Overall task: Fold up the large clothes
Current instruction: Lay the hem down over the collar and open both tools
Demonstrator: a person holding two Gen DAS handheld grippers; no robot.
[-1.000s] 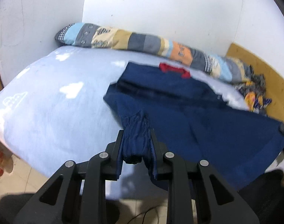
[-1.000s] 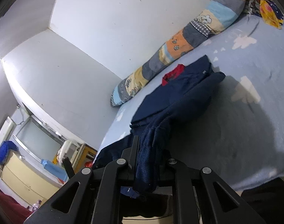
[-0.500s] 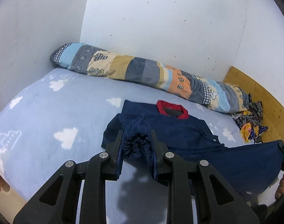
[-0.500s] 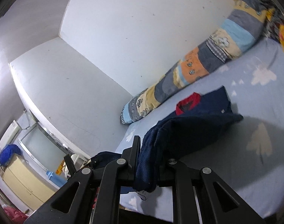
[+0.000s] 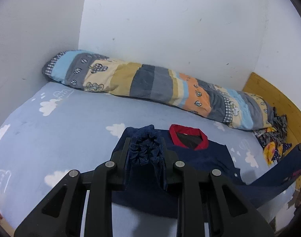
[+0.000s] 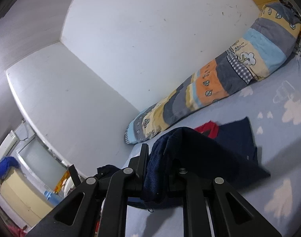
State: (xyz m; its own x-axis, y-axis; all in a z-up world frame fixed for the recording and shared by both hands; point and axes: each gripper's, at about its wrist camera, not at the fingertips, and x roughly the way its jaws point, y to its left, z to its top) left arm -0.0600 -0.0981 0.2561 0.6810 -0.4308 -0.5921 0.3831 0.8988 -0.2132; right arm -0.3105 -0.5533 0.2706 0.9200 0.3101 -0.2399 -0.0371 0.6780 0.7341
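Note:
A navy sweater (image 5: 205, 158) with a red collar (image 5: 188, 136) lies on the light blue cloud-print bed sheet (image 5: 71, 122). My left gripper (image 5: 145, 150) is shut on a bunched ribbed hem of the sweater, held above the garment near the collar. My right gripper (image 6: 158, 158) is shut on another bunch of the sweater's hem (image 6: 160, 169); navy cloth drapes from it over the body (image 6: 235, 136). The red collar (image 6: 207, 128) shows just beyond it. In the left wrist view, sweater cloth stretches off to the right edge (image 5: 279, 175).
A long patchwork bolster (image 5: 150, 85) lies along the white back wall, also in the right wrist view (image 6: 219, 83). Crumpled colourful cloth (image 5: 275, 138) lies by a wooden headboard (image 5: 273, 96). A cabinet (image 6: 18, 195) and a blue bottle (image 6: 51, 195) stand off the bed's left.
Both grippers have carried the held hem forward over the sweater toward the red collar, folding the lower part over the body. The grip on the cloth is unchanged.

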